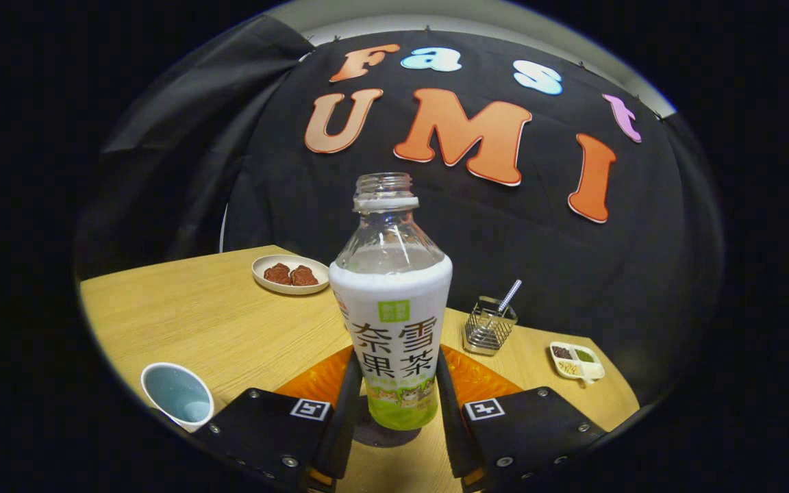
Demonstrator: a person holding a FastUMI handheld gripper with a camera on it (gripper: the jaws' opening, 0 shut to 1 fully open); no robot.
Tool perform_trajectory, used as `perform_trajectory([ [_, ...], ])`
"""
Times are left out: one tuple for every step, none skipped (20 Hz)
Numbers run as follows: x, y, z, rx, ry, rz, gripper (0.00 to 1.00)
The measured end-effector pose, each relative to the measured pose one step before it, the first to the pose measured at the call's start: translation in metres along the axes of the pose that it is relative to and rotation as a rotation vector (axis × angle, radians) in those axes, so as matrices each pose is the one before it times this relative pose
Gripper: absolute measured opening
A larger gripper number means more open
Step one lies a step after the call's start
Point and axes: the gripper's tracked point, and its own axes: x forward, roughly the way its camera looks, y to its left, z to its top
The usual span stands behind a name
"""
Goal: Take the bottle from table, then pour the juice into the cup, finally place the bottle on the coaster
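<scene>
Gripper [394, 404] fingers pinch the uncapped bottle [394, 329] upright over an orange coaster [477, 380] on the wooden table [216, 322]. Cup [177, 395] sits beside the left finger. Black cloth wall [572, 253] behind.

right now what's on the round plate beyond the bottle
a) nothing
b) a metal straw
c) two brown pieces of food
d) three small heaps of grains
c: the round plate beyond the bottle carries two brown pieces of food, while the gripper has its fingers on either side of the bottle's lower part.
</scene>
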Motion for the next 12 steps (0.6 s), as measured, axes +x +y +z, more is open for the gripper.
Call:
perform_trajectory([
  [0.00295,-0.0004,-0.00534,0.02708,0.01648,0.005,0.57],
  [0.00251,0.0011,-0.00477,0.02446,0.0147,0.00876,0.57],
  [0.00152,0.00063,-0.00345,0.01655,0.00967,0.00459,0.57],
  [0.00144,-0.00011,-0.00246,0.01125,0.00436,0.00047,0.57],
  [0.0008,0.00004,-0.00183,0.00834,0.00559,0.00181,0.57],
  [0.00106,0.00161,-0.00228,0.01288,0.00659,0.003,0.57],
  [0.0013,0.00216,-0.0056,0.01172,0.01322,0.00459,0.57],
  [0.00045,0.00171,-0.00199,0.01046,0.00659,0.00524,0.57],
  [0.00148,0.00064,-0.00063,0.0026,0.00253,0.00065,0.57],
  [0.00085,-0.00059,-0.00094,0.00416,0.00129,-0.00207,0.57],
  [0.0013,-0.00066,-0.00196,0.00531,0.00522,-0.00544,0.57],
  [0.00161,-0.00104,-0.00259,0.01007,0.00785,0.0008,0.57],
])
